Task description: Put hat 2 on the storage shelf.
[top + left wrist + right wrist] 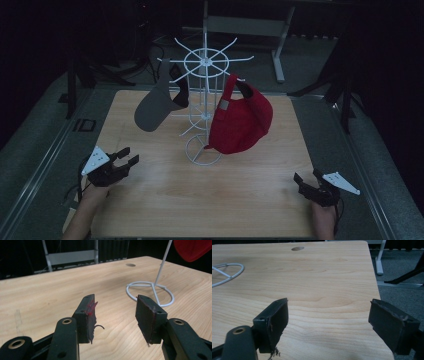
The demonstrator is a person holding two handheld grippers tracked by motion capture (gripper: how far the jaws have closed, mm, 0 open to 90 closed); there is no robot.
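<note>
**Both grippers idling low, caps hanging on the rack**

The left gripper is sitting near the table's left front corner, jaws standing partly apart with nothing between them; the left gripper view is showing bare wood past the pads. The right gripper is resting near the right front corner, jaws wide apart and empty.

The grey cap is hanging from the wire rack on its left side, brim pointing down toward the table. It is lying ahead of and above the left gripper, slightly to its right. The red cap is hanging lower on the rack's right side, nearer the right gripper. Judging by position, the left hand is better placed for grey.
</note>
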